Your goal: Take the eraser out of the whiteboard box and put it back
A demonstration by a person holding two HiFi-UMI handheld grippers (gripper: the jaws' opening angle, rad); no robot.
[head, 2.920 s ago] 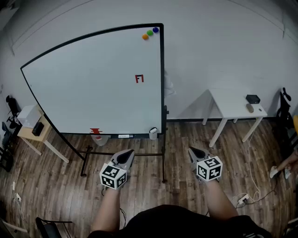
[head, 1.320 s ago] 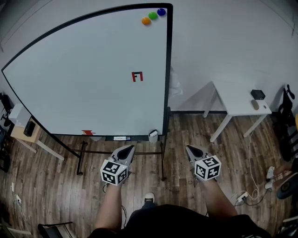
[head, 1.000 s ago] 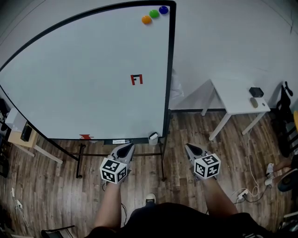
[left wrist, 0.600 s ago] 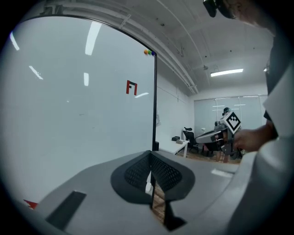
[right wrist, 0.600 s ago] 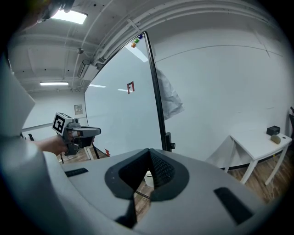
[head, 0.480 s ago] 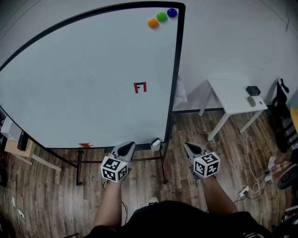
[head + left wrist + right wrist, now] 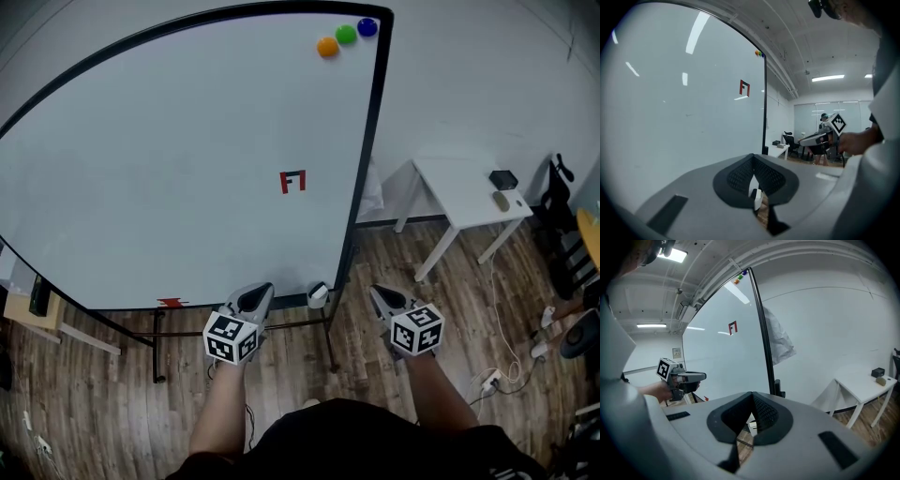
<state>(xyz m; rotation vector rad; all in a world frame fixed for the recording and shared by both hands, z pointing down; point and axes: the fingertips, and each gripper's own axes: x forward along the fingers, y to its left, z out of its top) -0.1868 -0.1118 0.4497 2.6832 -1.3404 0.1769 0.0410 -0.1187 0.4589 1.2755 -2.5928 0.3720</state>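
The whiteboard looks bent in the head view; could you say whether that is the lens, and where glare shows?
Head view: whiteboard frame bows from wide-angle distortion, no glare. Left gripper view: ceiling-light streaks on it, dark rounded corners. Right gripper view: a bright streak near its top.

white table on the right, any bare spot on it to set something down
Most of the white table is bare, from the whiteboard side across the middle. Only its right end is crowded: a small black box and a smaller object.
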